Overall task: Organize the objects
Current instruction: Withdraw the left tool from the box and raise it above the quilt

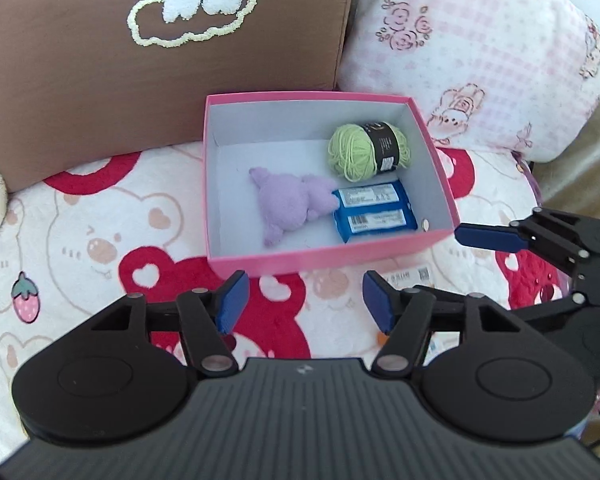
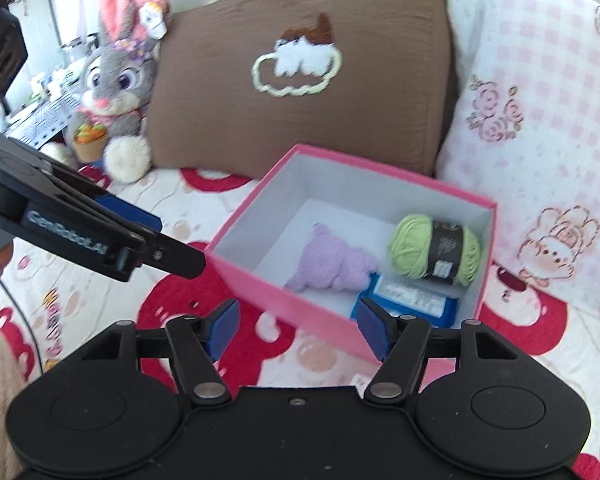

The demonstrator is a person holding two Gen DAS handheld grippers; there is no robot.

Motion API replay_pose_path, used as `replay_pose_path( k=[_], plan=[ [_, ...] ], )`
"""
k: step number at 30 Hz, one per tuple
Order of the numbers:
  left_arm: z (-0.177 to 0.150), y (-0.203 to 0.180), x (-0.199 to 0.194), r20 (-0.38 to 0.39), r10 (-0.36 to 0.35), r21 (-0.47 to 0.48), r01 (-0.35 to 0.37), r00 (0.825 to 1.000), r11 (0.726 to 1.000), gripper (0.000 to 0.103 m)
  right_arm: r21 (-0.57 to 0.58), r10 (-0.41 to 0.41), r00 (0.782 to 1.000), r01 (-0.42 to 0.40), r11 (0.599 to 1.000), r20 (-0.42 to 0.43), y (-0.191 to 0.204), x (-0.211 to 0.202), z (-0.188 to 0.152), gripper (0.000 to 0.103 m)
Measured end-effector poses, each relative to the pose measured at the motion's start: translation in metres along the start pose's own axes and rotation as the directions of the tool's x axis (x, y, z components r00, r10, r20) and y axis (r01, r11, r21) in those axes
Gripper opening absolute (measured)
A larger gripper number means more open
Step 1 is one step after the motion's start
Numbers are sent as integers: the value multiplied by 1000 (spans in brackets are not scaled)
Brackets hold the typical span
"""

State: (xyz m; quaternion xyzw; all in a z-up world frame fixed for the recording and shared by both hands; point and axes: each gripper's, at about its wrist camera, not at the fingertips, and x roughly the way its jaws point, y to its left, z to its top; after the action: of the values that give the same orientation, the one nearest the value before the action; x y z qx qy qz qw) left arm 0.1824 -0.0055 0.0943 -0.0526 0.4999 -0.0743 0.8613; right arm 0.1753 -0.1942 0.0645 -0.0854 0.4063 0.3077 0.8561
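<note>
Your left claw sits at the bottom middle of the left view. Its blue pads are spread apart and nothing is between them. Your right claw sits at the bottom middle of the right view. Its pads are spread too, and it holds nothing.

Just past both claws is the pink box. It rests on the bed, in the middle of the left view. The near wall of the box is right in front of your pads.

Inside the box, the purple toy lies in the middle. The green yarn sits in the far right corner. The blue packs lie in the near right corner, touching the toy. The left half of the box is bare.

It looks like these three things are already put away. Both claws are empty, so I think your next job is to find another thing to pick up. A small flat tag or paper lies on the bed just in front of the box, between the claws. I cannot tell what it is.

Keep your pads wide as you go. Lift clear of the pink wall so you do not bump or tip the box. Keep the two claws apart from each other. Put the next thing in the bare left side.

Behind the box are a brown pillow and a pink pillow.
</note>
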Motion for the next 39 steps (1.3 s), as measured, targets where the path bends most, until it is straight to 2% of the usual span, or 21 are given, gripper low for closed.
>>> replay_pose_path(
  k=[3, 7, 13, 17, 20, 28, 30, 32, 36, 39],
  plan=[
    [-9, -7, -13, 15, 35, 57, -36, 999, 998, 72, -11, 11, 1000, -11, 1000, -7, 6, -6, -7, 70],
    [-20, -17, -31, 40, 61, 121, -65, 997, 991, 78, -32, 6, 1000, -6, 999, 1, 15, -17, -14, 72],
    [-36, -32, -53, 41, 21, 158, -27, 999, 987, 83, -57, 4, 1000, -4, 998, -1, 25, -39, -24, 75],
    [-44, -45, -68, 48, -65, 155, 56, 997, 986, 86, -70, -12, 1000, 11, 997, -19, 32, -52, -32, 76],
    [-53, -58, -74, 66, -64, 180, 51, 996, 982, 89, -103, -28, 999, 25, 994, -29, 37, -61, -39, 78],
    [-76, -76, -73, 53, -61, 244, 46, 997, 969, 92, -150, -39, 998, 31, 988, -48, 45, -84, -63, 80],
    [-84, -80, -70, 42, -46, 275, 33, 998, 961, 92, -149, -42, 998, 34, 988, -53, 45, -89, -70, 81],
    [-92, -82, -64, 4, -57, 284, 53, 998, 957, 93, -142, -43, 997, 34, 989, -61, 43, -92, -76, 81],
    [-106, -81, -51, -70, -97, 239, 111, 993, 965, 94, -132, -53, 996, 42, 990, -76, 40, -100, -91, 84],
    [-114, -78, -42, -90, -118, 193, 134, 989, 972, 94, -124, -61, 994, 50, 991, -87, 37, -103, -102, 88]
  ],
)
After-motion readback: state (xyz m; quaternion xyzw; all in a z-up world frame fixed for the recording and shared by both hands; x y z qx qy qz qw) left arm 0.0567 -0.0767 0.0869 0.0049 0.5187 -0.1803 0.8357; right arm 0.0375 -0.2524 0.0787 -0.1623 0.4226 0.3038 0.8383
